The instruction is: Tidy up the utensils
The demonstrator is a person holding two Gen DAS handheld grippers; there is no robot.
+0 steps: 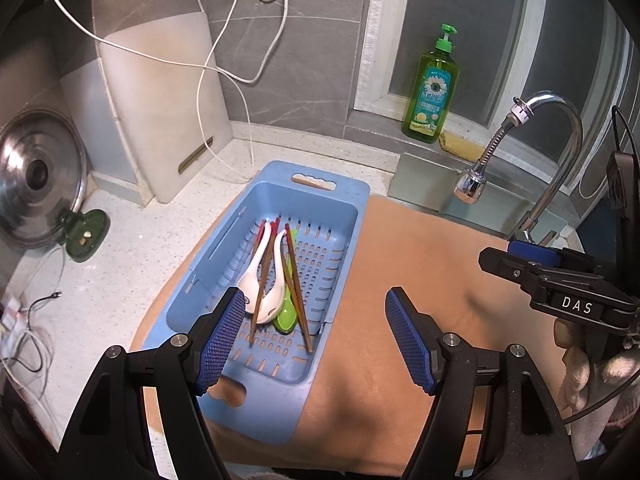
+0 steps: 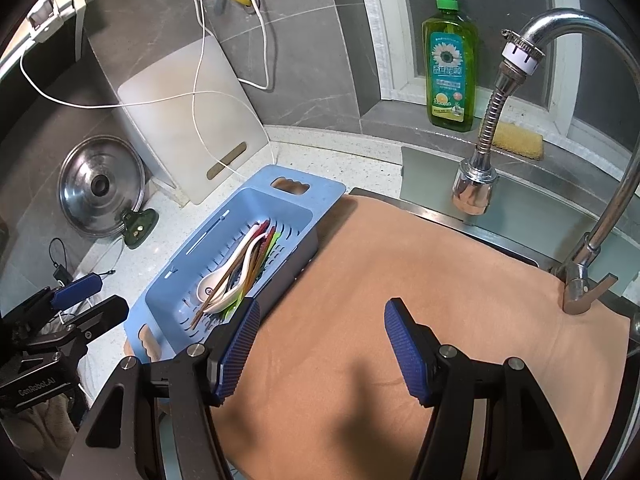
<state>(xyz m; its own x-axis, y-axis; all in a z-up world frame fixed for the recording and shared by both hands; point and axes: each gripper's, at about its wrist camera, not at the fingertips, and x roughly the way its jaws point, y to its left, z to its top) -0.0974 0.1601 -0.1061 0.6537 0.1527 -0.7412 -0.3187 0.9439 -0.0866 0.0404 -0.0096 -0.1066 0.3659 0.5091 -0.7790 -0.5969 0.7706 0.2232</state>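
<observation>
A blue slotted basket point(image 1: 340, 204) point(image 2: 240, 200) lies on an orange cloth point(image 1: 420, 272) point(image 2: 400, 280). Inside it lie white ceramic spoons point(image 1: 256, 264) point(image 2: 224, 284), a green spoon point(image 1: 287, 314), brown chopsticks point(image 1: 298, 284) point(image 2: 218, 290) and red ones point(image 1: 262, 230). My left gripper point(image 1: 316, 308) hovers open above the basket's near right part, nothing between its blue pads. My right gripper point(image 2: 322, 316) stands open over the bare cloth, to the right of the basket. Each gripper shows at the edge of the other's view: the right one point(image 1: 532, 256), the left one point(image 2: 92, 298).
A chrome faucet point(image 2: 480, 184) arches over the sink at the right. Green dish soap point(image 2: 450, 72) and a yellow sponge point(image 2: 516, 140) sit on the window ledge. A white cutting board point(image 1: 160, 100), a steel pot lid point(image 1: 36, 180) and white cables point(image 1: 224, 80) stand at the back left.
</observation>
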